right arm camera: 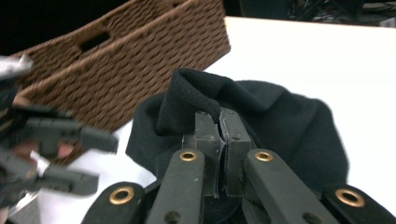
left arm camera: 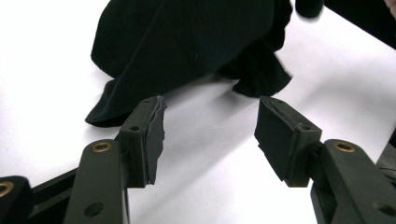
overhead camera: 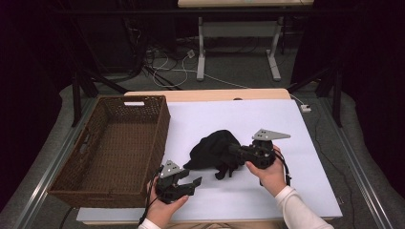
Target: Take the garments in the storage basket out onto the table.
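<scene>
A black cloth lies bunched on the white table cover, just right of the wicker basket. My right gripper is shut on a fold of the black cloth, with the fold lifted off the rest of the fabric; its jaws are pressed together on the cloth's edge. My left gripper hovers near the table's front edge beside the basket, open, with nothing between its pads. The black cloth lies just ahead of those jaws, apart from them.
A large brown wicker basket stands on the left half of the table, its inside bare. White cover stretches to the right and back. Table legs and cables sit on the floor beyond the far edge.
</scene>
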A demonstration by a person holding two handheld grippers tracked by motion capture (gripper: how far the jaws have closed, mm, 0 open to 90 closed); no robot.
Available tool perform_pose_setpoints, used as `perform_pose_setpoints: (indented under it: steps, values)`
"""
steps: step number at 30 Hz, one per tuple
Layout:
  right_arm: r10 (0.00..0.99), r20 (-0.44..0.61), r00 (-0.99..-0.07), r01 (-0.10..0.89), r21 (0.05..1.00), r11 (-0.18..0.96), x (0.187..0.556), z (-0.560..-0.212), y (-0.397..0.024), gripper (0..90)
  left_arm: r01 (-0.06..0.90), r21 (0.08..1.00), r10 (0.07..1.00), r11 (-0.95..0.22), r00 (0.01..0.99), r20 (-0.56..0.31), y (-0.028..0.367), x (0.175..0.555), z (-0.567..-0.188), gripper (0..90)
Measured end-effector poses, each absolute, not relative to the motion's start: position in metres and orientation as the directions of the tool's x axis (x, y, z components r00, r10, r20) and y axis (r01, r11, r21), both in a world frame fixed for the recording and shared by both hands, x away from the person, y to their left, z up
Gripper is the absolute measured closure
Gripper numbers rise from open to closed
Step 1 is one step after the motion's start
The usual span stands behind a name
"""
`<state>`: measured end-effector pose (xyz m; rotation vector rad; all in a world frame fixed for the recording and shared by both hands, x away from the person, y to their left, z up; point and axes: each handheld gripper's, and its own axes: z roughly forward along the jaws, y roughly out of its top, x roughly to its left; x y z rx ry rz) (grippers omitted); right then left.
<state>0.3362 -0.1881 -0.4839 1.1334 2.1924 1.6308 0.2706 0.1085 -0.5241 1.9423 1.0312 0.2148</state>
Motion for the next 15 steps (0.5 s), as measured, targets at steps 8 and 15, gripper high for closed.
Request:
perform_pose_setpoints:
  steps: [8, 15]
  values:
    - [0.697, 0.334, -0.635, 0.478, 0.878, 0.014, 0.363, -0.479, -0.204, 87.9, 0.59, 0.767, 0.734, -0.25, 0.632, -0.247, 0.101, 0.275, -0.529, 41.8]
    - [0.696, 0.369, -0.616, 0.5, 0.866, -0.017, 0.367, -0.483, -0.214, 87.8, 0.596, 0.76, 0.707, -0.26, 0.654, -0.271, 0.082, 0.282, -0.533, 42.2]
